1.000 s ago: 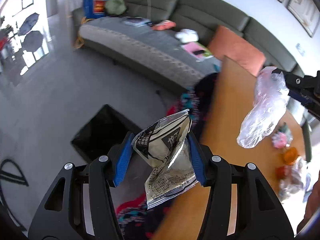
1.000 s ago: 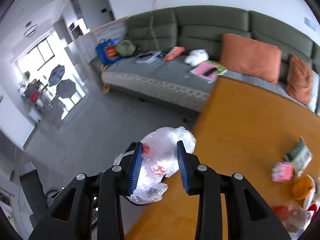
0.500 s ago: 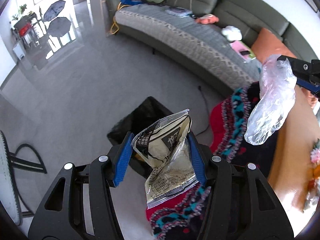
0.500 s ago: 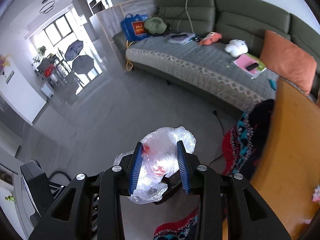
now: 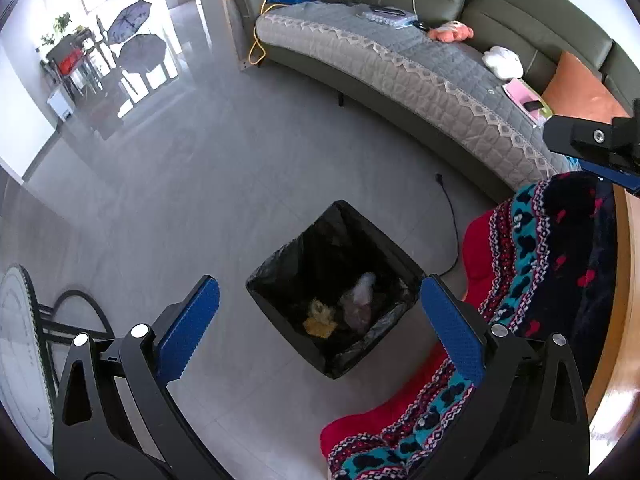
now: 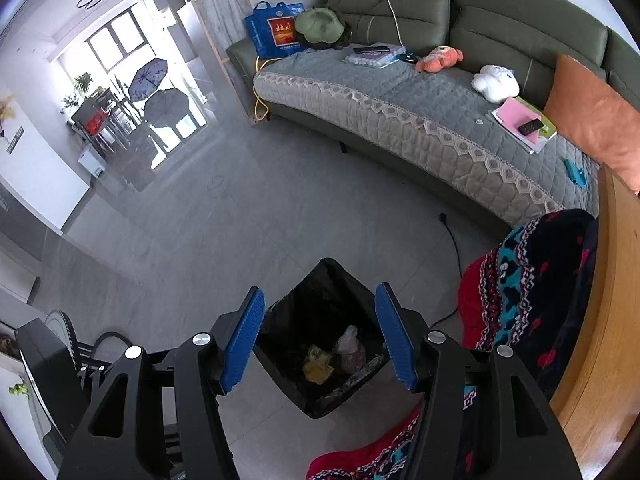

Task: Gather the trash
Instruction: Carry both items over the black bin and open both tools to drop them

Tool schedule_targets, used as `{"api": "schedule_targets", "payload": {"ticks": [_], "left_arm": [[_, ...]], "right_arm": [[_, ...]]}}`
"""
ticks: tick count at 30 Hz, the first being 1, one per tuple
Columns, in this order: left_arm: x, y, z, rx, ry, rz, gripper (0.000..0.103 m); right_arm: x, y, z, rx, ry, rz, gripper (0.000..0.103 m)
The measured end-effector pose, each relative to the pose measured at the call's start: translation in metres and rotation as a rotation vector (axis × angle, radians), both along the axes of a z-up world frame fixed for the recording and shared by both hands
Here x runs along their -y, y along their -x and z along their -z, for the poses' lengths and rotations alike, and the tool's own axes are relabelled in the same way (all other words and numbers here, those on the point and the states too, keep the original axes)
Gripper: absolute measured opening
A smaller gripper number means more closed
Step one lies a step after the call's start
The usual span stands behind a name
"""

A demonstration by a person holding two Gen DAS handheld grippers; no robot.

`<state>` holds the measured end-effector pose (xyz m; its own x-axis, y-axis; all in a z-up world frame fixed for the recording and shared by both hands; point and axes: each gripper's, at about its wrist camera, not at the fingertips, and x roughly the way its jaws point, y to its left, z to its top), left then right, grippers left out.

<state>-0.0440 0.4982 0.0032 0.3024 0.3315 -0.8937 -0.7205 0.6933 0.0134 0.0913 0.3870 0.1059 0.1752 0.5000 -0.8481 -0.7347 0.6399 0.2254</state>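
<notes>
nearby, patterned blanket (image 5: 532, 264) flanks trash bin (image 5: 280, 304).

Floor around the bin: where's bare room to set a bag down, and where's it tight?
Bare grey floor spans from the bin up to the sofa and left toward the fan base. Tight on the bin's right: patterned blanket and a black cord lie close by.
</notes>
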Motion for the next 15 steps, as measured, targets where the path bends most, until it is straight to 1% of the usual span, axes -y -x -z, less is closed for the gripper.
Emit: {"api": "schedule_targets", "payload": {"ticks": [5,9,10,12,15], "left_arm": [[0.004,0.005,0.000,-0.001,0.011,-0.008,0.097],[0.017,0.006,-0.008,0.015,0.012,0.000,0.097],[0.022,0.008,-0.013,0.028,0.017,0.005,0.097],[0.031,0.010,-0.019,0.046,0.023,0.020,0.097],[0.047,0.010,-0.029,0.052,0.000,0.053,0.097]], "right_arm": [[0.012,-0.005,-0.009,-0.014,-0.022,0.016,0.059],[0.029,-0.001,-0.023,0.003,-0.037,0.026,0.059],[0.036,0.001,-0.028,0.005,-0.045,0.034,0.059],[0.049,0.004,-0.036,0.011,-0.056,0.051,0.063],[0.070,0.007,-0.046,0.020,-0.068,0.069,0.064]]}}
